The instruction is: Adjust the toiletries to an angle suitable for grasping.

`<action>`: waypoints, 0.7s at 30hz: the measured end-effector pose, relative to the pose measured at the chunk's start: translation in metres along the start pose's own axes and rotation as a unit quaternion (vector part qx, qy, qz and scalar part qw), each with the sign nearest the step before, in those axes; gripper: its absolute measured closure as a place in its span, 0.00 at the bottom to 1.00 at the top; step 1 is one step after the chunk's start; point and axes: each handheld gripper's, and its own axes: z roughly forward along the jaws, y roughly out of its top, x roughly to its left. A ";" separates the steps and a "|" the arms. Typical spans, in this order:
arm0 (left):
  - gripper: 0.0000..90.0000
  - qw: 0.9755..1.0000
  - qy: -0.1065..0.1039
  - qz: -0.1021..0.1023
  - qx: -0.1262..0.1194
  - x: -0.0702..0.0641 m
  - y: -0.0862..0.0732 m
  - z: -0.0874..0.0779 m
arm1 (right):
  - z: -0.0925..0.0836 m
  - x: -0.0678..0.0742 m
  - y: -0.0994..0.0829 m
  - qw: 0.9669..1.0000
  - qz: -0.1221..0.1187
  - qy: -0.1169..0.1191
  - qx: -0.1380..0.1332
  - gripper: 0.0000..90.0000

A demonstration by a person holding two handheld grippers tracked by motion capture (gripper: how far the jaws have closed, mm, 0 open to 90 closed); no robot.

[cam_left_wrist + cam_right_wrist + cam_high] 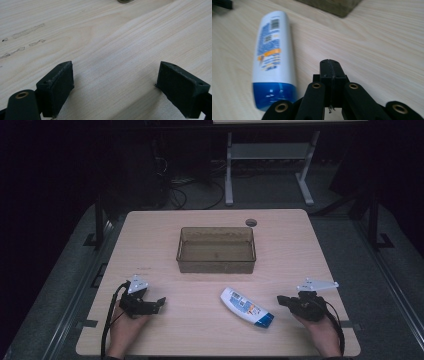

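The table (150, 235) carries a clear brown bin (216, 250) at its middle, and nearer the person a white bottle (246, 307) with a blue cap lies flat on its side, between the two grippers and closer to the right one. The left gripper (159, 302) rests low on the wood with its jaws spread wide and nothing between them. The right gripper (281, 300) sits just beside the bottle's cap end, jaws pressed together and empty. This looks like the very start: nothing is grasped yet, and the likely job is moving the bottle into the bin. The next move calls for the right gripper to open and straddle the bottle's body. The bottle's label is too blurred to read, and the bin is cut off in the right gripper view.
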 end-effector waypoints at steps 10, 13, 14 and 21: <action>0.14 1.000 0.000 0.001 0.000 0.000 0.000 0.000 | 0.001 0.023 0.009 0.999 -0.028 0.041 -0.014 1.00; 0.14 1.000 0.000 0.001 0.000 0.000 0.000 0.000 | 0.002 0.032 0.010 0.998 -0.037 0.057 -0.012 1.00; 0.14 1.000 0.000 0.001 0.000 0.000 0.000 0.000 | 0.002 0.035 0.011 0.997 -0.044 0.060 -0.008 1.00; 0.14 1.000 -0.002 0.002 0.000 -0.001 -0.001 -0.001 | 0.012 0.052 0.013 0.995 -0.064 0.082 0.002 1.00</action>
